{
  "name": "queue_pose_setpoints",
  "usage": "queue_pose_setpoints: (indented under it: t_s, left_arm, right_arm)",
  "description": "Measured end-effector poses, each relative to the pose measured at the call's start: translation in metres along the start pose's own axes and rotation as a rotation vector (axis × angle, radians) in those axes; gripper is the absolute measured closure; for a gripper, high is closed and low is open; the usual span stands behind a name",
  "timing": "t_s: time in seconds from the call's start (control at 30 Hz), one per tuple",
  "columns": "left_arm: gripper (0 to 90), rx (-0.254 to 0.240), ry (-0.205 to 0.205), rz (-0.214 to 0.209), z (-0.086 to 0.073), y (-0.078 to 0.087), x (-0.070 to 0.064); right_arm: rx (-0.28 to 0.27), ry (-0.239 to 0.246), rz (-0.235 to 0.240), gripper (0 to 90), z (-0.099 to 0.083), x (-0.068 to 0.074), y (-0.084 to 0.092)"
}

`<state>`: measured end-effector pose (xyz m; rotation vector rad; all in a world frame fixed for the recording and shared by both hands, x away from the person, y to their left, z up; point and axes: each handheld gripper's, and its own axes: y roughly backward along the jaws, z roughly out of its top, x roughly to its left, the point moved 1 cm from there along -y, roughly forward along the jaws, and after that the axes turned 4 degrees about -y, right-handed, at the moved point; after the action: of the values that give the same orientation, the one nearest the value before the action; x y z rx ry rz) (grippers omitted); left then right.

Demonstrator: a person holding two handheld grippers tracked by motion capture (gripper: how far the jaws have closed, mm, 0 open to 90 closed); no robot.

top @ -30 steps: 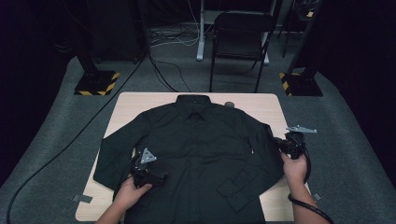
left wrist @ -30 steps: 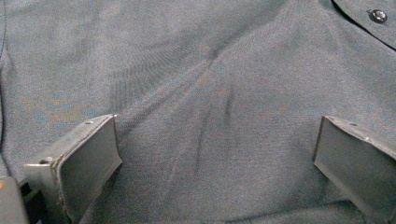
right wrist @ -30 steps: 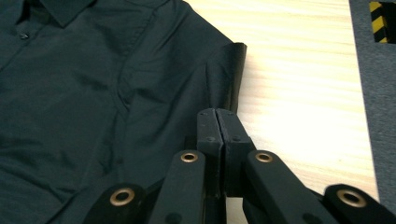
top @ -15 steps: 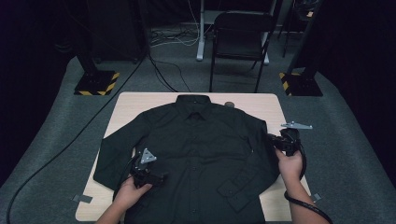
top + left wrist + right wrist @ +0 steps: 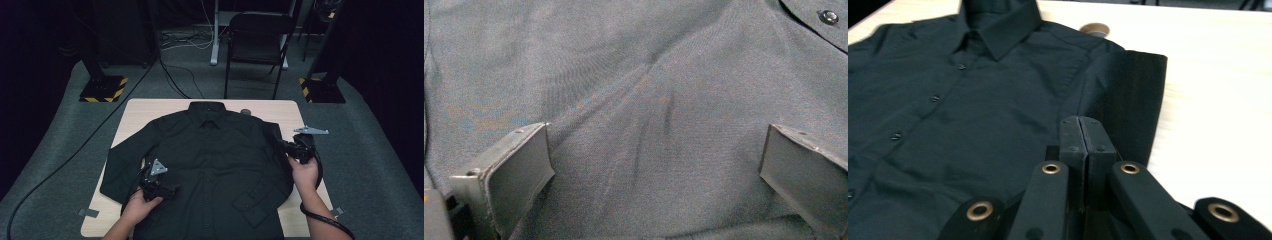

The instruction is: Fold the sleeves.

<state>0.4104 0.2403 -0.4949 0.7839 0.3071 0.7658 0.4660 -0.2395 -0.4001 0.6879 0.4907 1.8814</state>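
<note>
A black button-up shirt point(image 5: 215, 150) lies front up on the light wooden table point(image 5: 145, 115), collar at the far side. My left gripper point(image 5: 172, 191) rests on its lower left part; its jaws stand open with flat cloth point(image 5: 649, 75) between them point(image 5: 656, 135). My right gripper point(image 5: 286, 145) is at the shirt's right edge, shut on the right sleeve point(image 5: 1133, 90), which is folded in along the body. Its jaws point(image 5: 1082, 120) are pressed together, slightly above the table, with the collar and button row point(image 5: 948, 100) ahead.
A small round brown object point(image 5: 245, 111) sits by the shirt's right shoulder at the far edge of the table. Bare tabletop point(image 5: 1218, 100) lies right of the sleeve. Behind the table stand a black chair point(image 5: 257, 35) and two striped stand bases point(image 5: 102, 90).
My right gripper has moved inward to the left and up, drawing the right sleeve over toward the shirt body. The left gripper has stayed put.
</note>
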Motion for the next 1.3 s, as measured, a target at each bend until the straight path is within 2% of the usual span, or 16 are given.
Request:
queue_pose_setpoints:
  t_s: [0.13, 0.3, 0.73, 1.0, 1.3]
  left_arm:
    - [0.0, 0.000, 0.000, 0.000, 0.000, 0.000, 0.000]
    - [0.0, 0.000, -0.001, 0.000, 0.000, 0.000, 0.000]
    - [0.0, 0.000, 0.000, 0.000, 0.000, 0.000, 0.000]
    - [0.0, 0.000, 0.000, 0.000, 0.000, 0.000, 0.000]
    - [0.0, 0.000, 0.000, 0.000, 0.000, 0.000, 0.000]
  right_arm:
    - [-0.003, 0.004, 0.023, 89.1, 0.002, 0.008, 0.000]
    - [0.006, 0.029, 0.065, 89.1, 0.006, 0.025, -0.003]
    - [0.022, 0.087, 0.125, 89.0, 0.011, 0.060, -0.014]
    - [0.047, 0.110, 0.168, 89.0, 0.009, 0.083, -0.031]
    - [0.072, 0.123, 0.174, 89.0, 0.008, 0.099, -0.052]
